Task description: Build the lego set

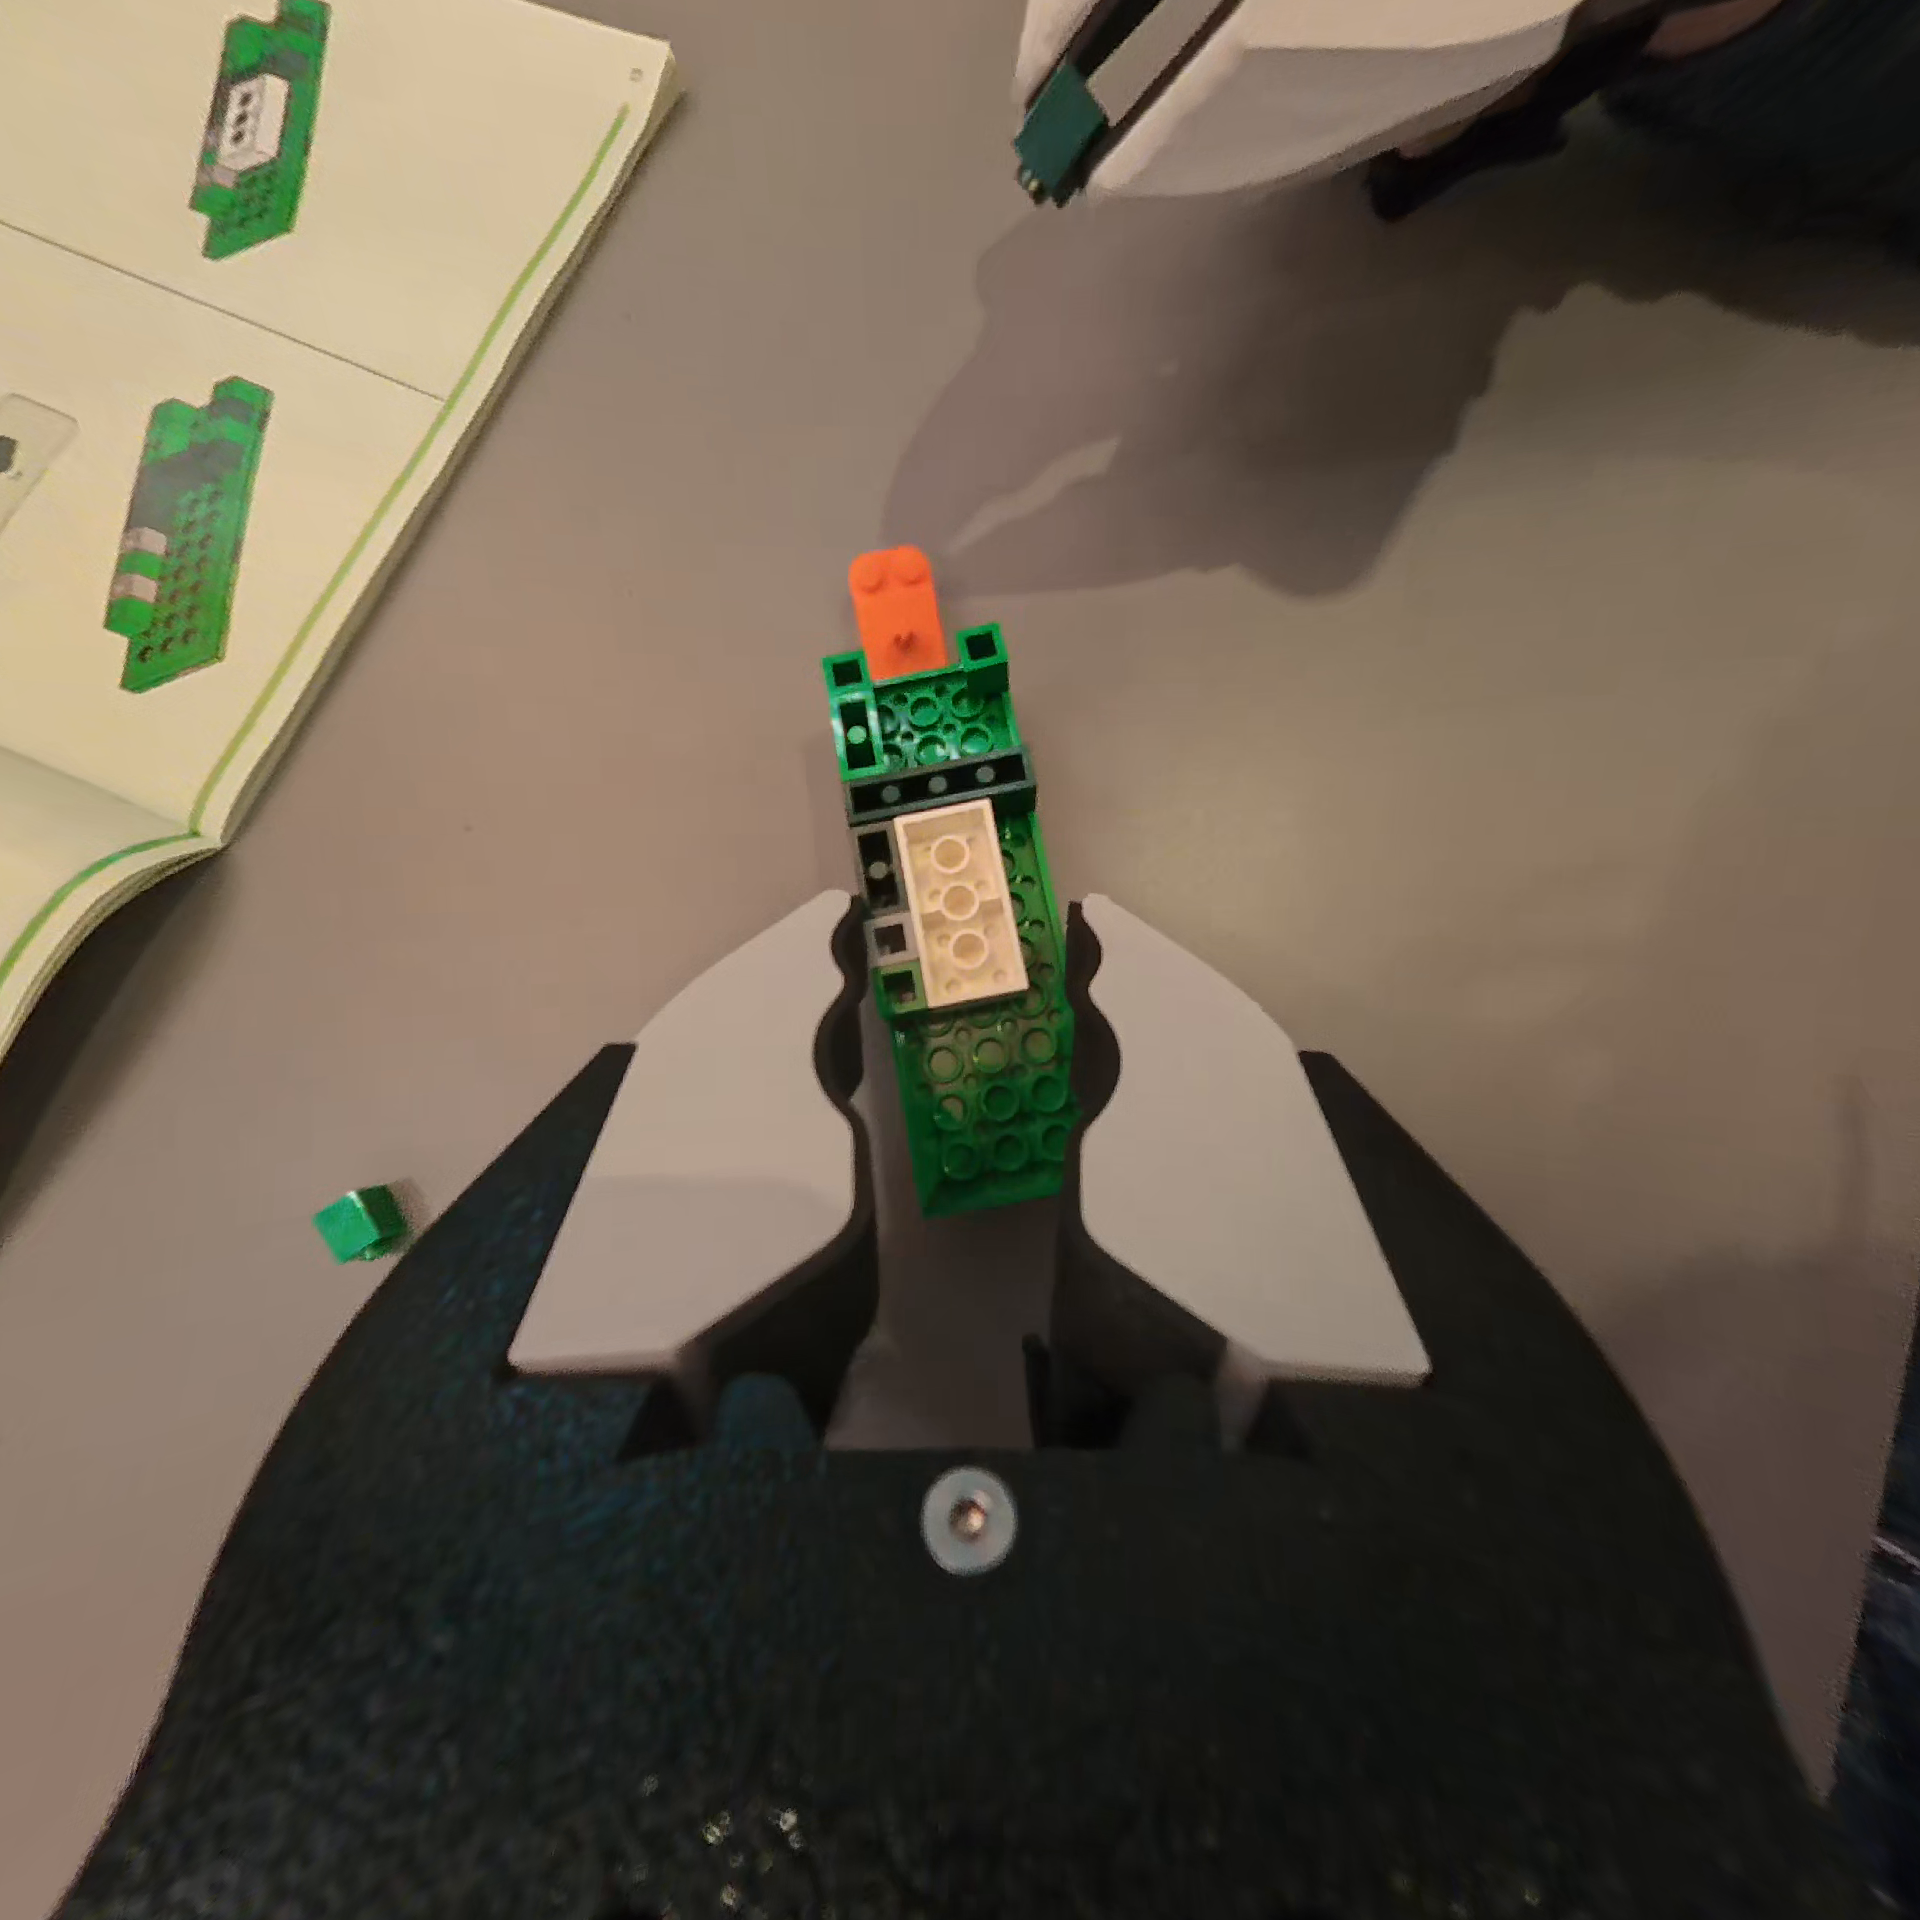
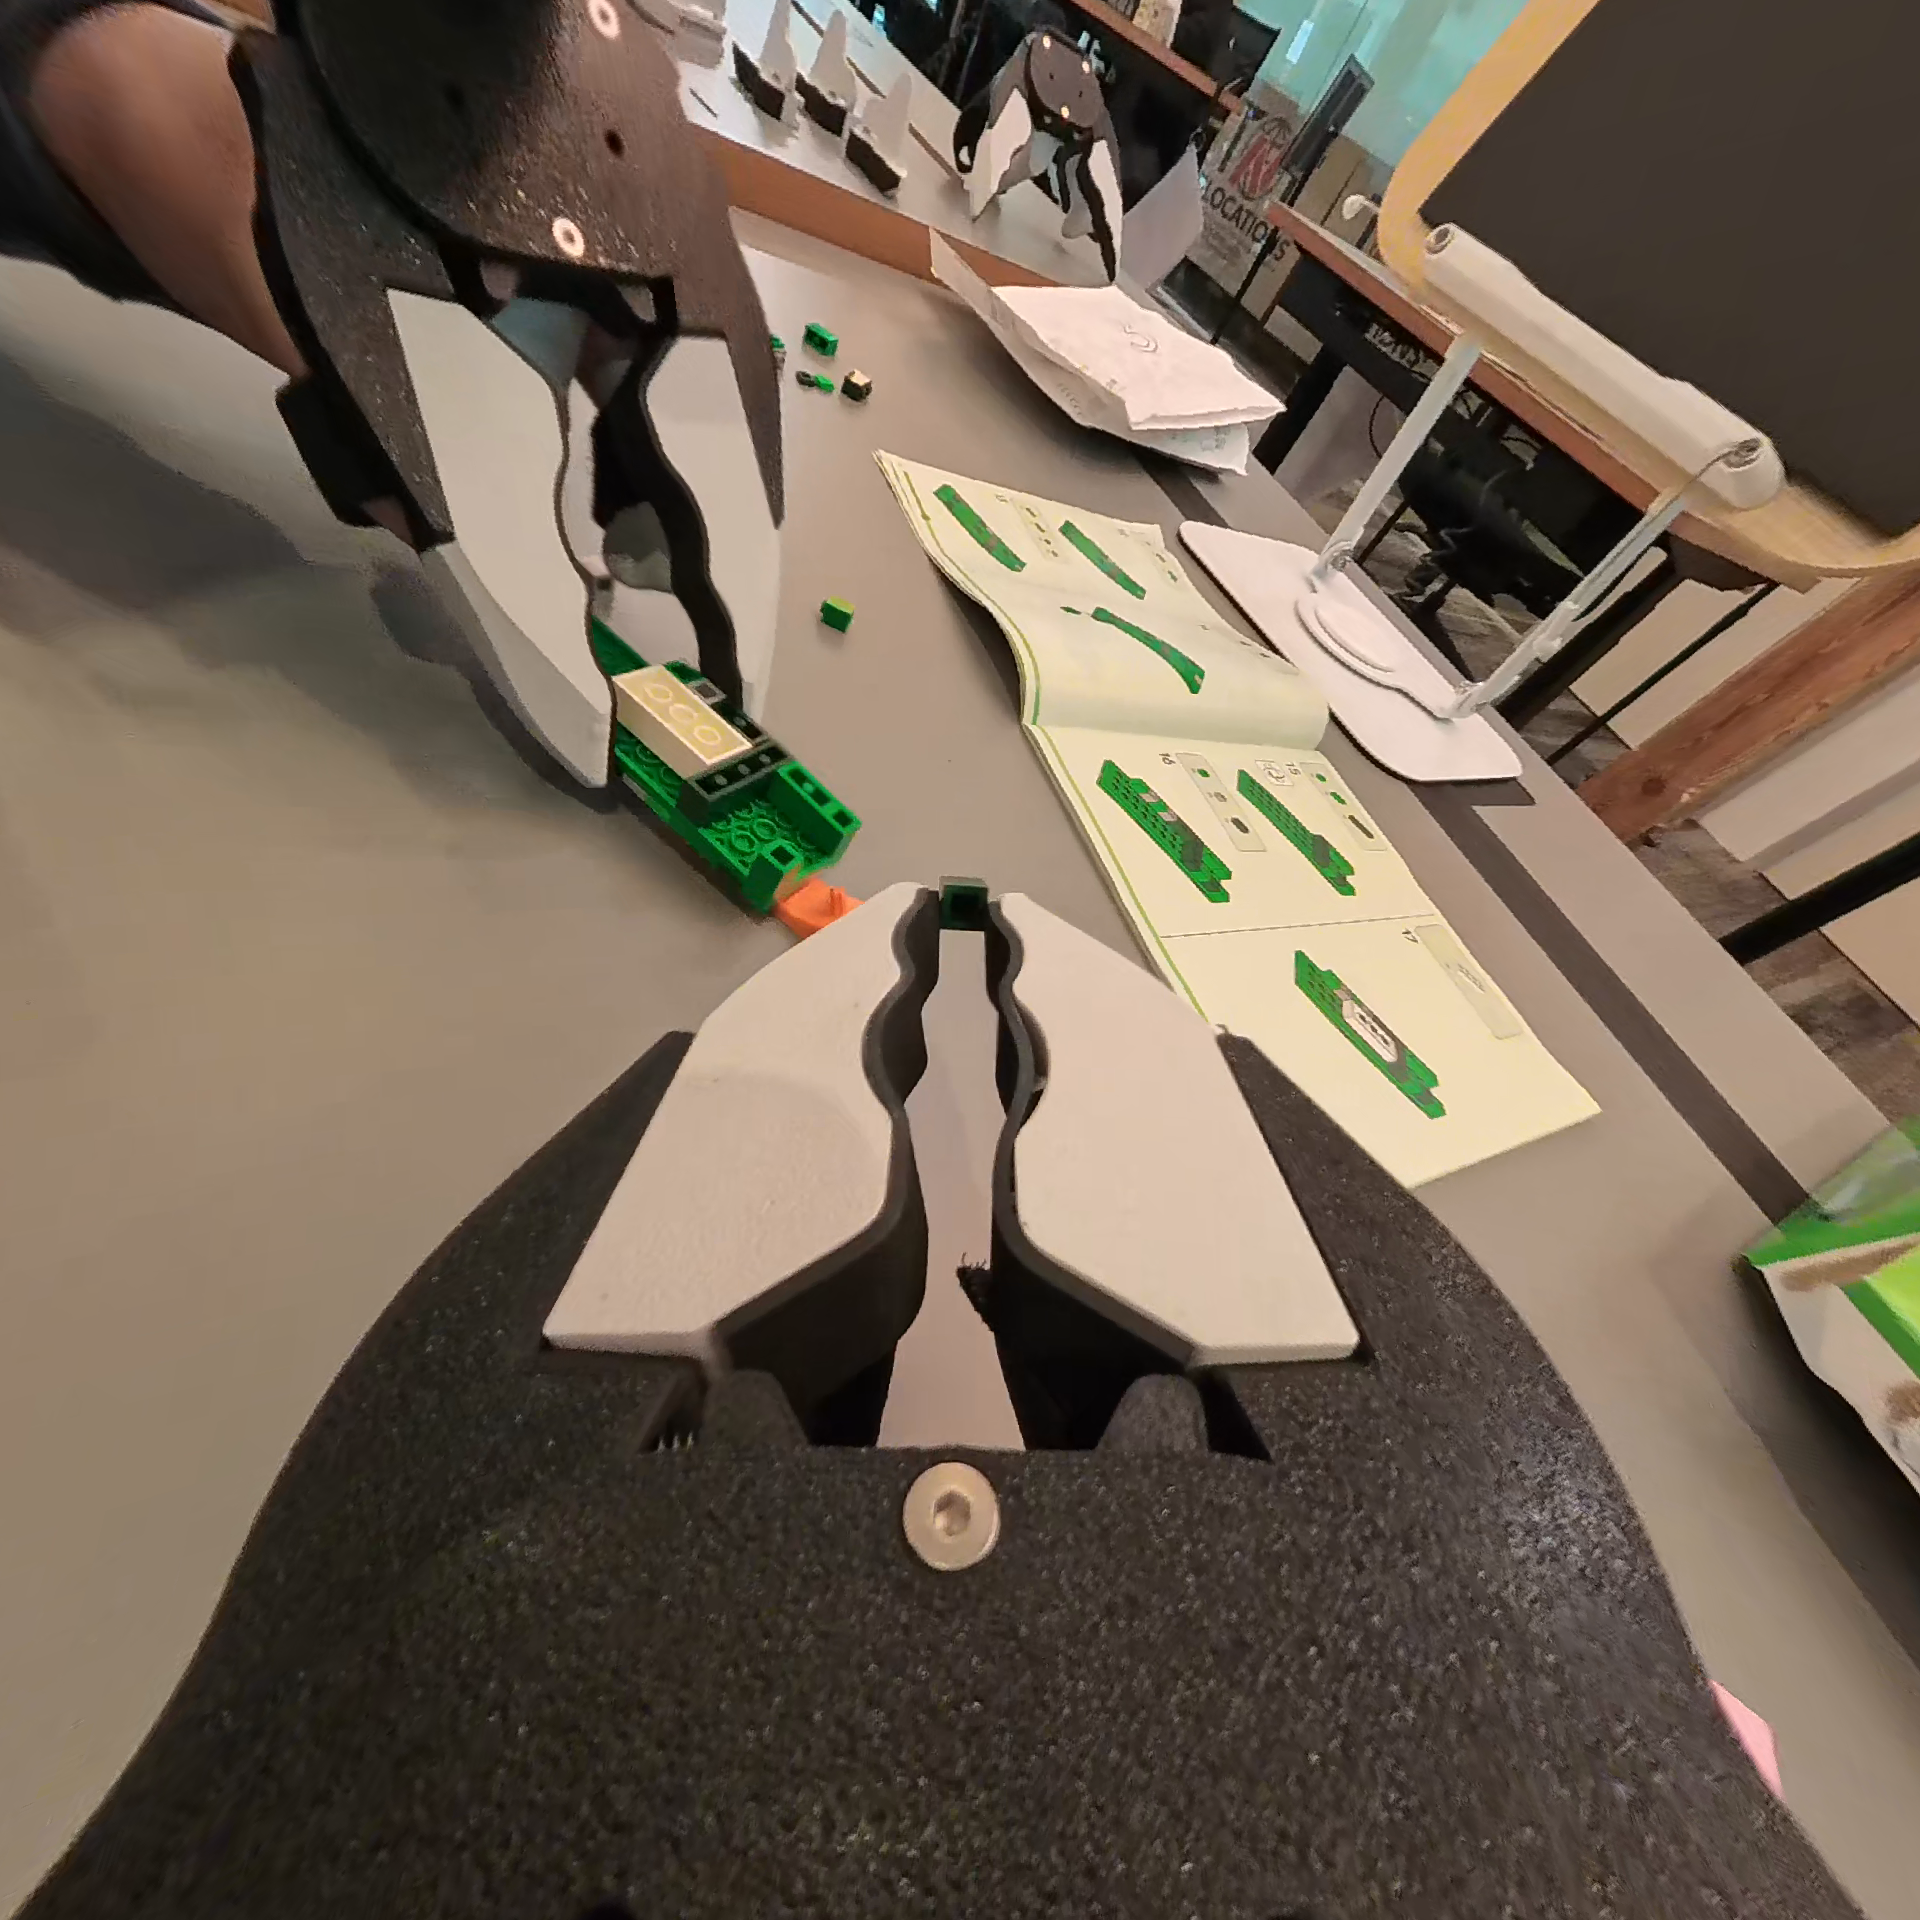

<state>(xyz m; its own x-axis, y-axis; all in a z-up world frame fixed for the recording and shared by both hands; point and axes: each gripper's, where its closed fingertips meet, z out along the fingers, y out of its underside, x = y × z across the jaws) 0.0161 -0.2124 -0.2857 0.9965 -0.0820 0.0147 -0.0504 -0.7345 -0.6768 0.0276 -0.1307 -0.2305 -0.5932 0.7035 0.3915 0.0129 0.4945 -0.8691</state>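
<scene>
The green Lego build (image 1: 982, 1091) lies flat on the grey table (image 1: 1455, 831), with a white brick (image 1: 961, 904), black bricks and an orange piece (image 1: 896, 613) at its far end. My left gripper (image 1: 964, 920) is shut on the build's sides near the white brick. In the right wrist view the left gripper (image 2: 670, 732) stands over the build (image 2: 758, 821). My right gripper (image 2: 961, 914) is shut on a small dark green brick (image 2: 961, 899) and holds it just short of the orange end. It also shows at the top of the left wrist view (image 1: 1049, 156).
An open instruction booklet (image 2: 1247, 831) lies right of the build; it also shows in the left wrist view (image 1: 312, 416). A loose green brick (image 1: 358, 1221) lies beside my left gripper. More small pieces (image 2: 821, 338), a crumpled paper bag (image 2: 1122, 364), a lamp base (image 2: 1351, 644) and a green box (image 2: 1849, 1247) sit farther off. My right fingertips sit around 11 cm from my left ones. Both grippers' tips are roughly 6 cm from the orange piece (image 1: 896, 613).
</scene>
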